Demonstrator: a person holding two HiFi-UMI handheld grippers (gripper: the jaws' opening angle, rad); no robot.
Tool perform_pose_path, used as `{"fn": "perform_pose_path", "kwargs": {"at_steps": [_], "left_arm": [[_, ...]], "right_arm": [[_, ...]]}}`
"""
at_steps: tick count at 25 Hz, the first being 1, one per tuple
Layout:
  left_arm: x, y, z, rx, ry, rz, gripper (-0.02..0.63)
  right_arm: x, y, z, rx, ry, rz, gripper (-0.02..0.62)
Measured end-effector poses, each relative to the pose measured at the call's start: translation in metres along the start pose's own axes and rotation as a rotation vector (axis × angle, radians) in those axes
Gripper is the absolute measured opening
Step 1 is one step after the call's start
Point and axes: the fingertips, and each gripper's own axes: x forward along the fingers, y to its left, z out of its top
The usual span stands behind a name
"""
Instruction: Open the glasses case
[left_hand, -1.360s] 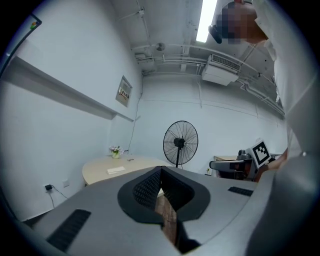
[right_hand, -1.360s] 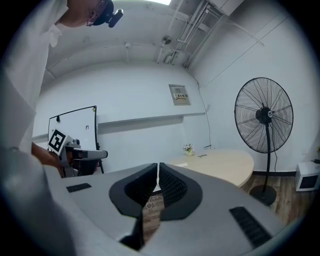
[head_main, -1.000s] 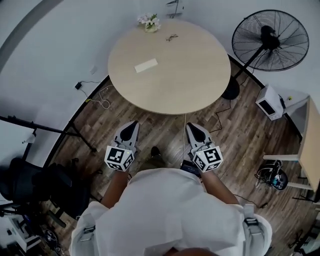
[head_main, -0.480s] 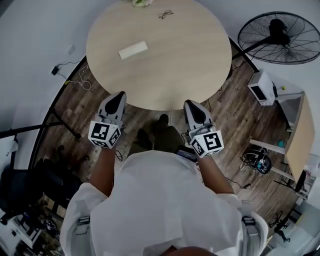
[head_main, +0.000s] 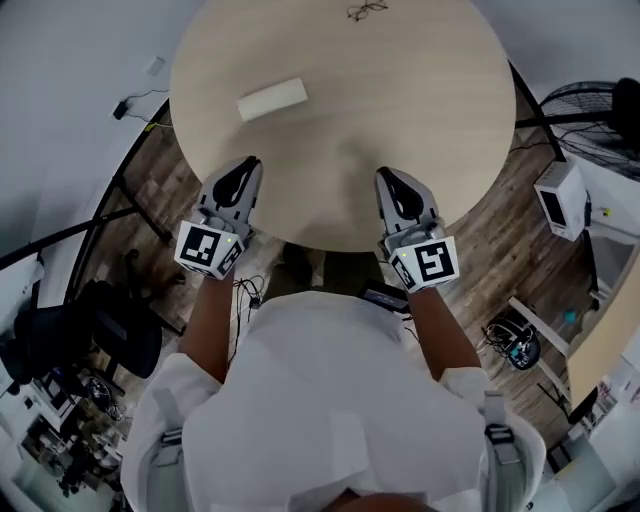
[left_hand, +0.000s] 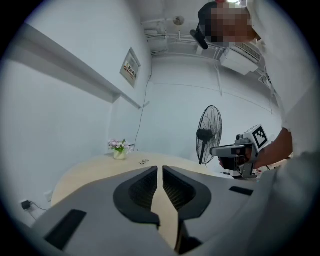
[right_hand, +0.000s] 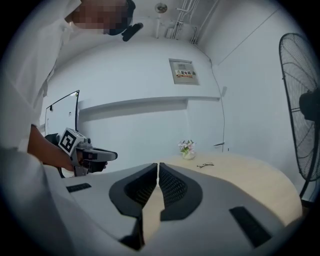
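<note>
The glasses case (head_main: 272, 99) is a pale oblong box lying shut on the left part of the round wooden table (head_main: 420, 120). A pair of glasses (head_main: 367, 10) lies at the far edge. My left gripper (head_main: 240, 172) hovers over the table's near left rim, a short way from the case. Its jaws have just been opening and show a thin slit (left_hand: 160, 169) with nothing in it. My right gripper (head_main: 393, 181) is over the near right rim, jaws together and empty (right_hand: 158, 165). The case is hidden in both gripper views.
A small pot of flowers (left_hand: 119, 148) stands at the table's far side near the glasses (right_hand: 205, 164). A standing fan (head_main: 600, 110) and a white box (head_main: 563, 198) are on the floor to the right. Cables (head_main: 135, 105) and dark gear (head_main: 90, 340) lie at the left.
The person has stepped up to the table. Both grippers moved forward from over the floor to over the table's near rim, and the case now lies close to the left gripper.
</note>
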Motion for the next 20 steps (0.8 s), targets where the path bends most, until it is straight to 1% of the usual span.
{"fn": "perform_pose_path", "kwargs": {"at_steps": [2,4,7,11,12,15,17,19,20], "left_arm": [[0.023,0.010,-0.006,0.011,0.031,0.018,0.076],[0.044,0.021,-0.017,0.037,0.076,0.034,0.087],[0.073,0.040,-0.043,0.123,0.174,0.043,0.120],[0.109,0.059,-0.075,0.231,0.277,0.028,0.130],[0.117,0.063,-0.083,0.267,0.303,0.019,0.133],[0.142,0.071,-0.106,0.443,0.356,-0.023,0.143],[0.155,0.073,-0.121,0.549,0.394,-0.043,0.146],[0.166,0.074,-0.132,0.633,0.431,-0.057,0.146],[0.170,0.075,-0.135,0.663,0.442,-0.060,0.146]], "right_arm": [[0.023,-0.019,-0.003,-0.012,0.002,0.047,0.028],[0.048,-0.036,-0.010,-0.030,0.008,0.092,0.029],[0.091,-0.062,-0.024,-0.072,0.022,0.141,0.028],[0.145,-0.083,-0.044,-0.099,0.035,0.174,0.028],[0.157,-0.085,-0.048,-0.103,0.036,0.179,0.029],[0.185,-0.095,-0.063,-0.099,0.050,0.182,0.028],[0.197,-0.104,-0.073,-0.098,0.061,0.167,0.028],[0.205,-0.109,-0.082,-0.107,0.064,0.152,0.028],[0.208,-0.111,-0.087,-0.112,0.066,0.145,0.028]]}}
